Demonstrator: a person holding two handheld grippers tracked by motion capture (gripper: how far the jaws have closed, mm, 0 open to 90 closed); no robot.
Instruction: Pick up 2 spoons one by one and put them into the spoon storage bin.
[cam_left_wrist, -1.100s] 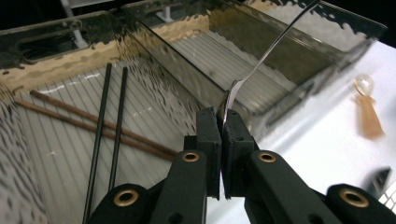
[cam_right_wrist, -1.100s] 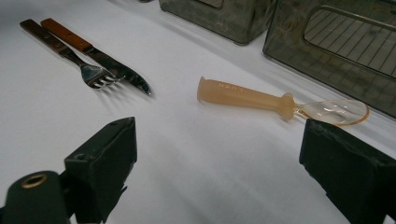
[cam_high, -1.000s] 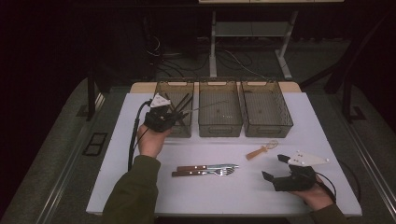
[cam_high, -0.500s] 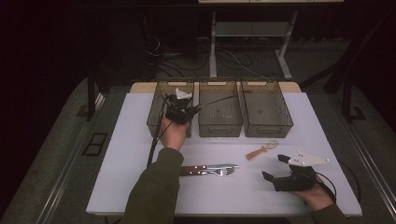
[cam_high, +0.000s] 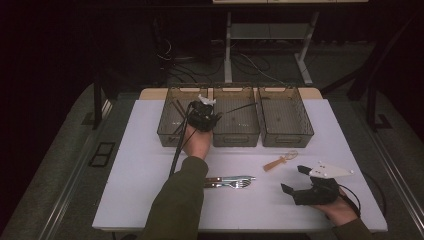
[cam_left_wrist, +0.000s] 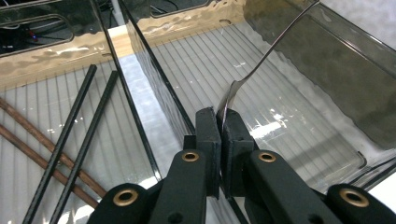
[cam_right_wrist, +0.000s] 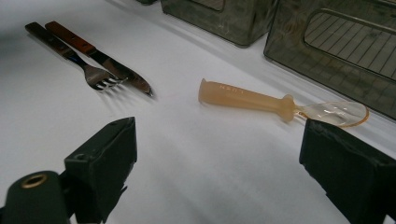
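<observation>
table (cam_high: 150, 165): i see a white top with three bins along its far edge and cutlery lying nearer to me.
bins: left bin (cam_high: 167, 127), middle bin (cam_high: 240, 135) and right bin (cam_high: 287, 135) sit side by side, walls touching, all of smoky clear plastic.
left gripper (cam_high: 202, 116): i have it above the wall between the left and middle bins; in its own view the jaws are clamped tight on a metal spoon (cam_left_wrist: 261, 60).
metal spoon: gripped at its bowl end, handle slanting up and away over the middle bin's ribbed floor, off the floor.
right gripper (cam_high: 295, 180): resting near the table's right front, jaws spread wide with nothing between the pads.
chopsticks (cam_left_wrist: 70, 140): two black and two brown sticks lying in the left bin.
knife (cam_right_wrist: 100, 58) and fork (cam_right_wrist: 79, 63): lying side by side, touching, on the table near the front middle.
plastic spoon (cam_right_wrist: 261, 100): orange, clear bowl, flat on the table just ahead of the right gripper, near the right bin.
</observation>
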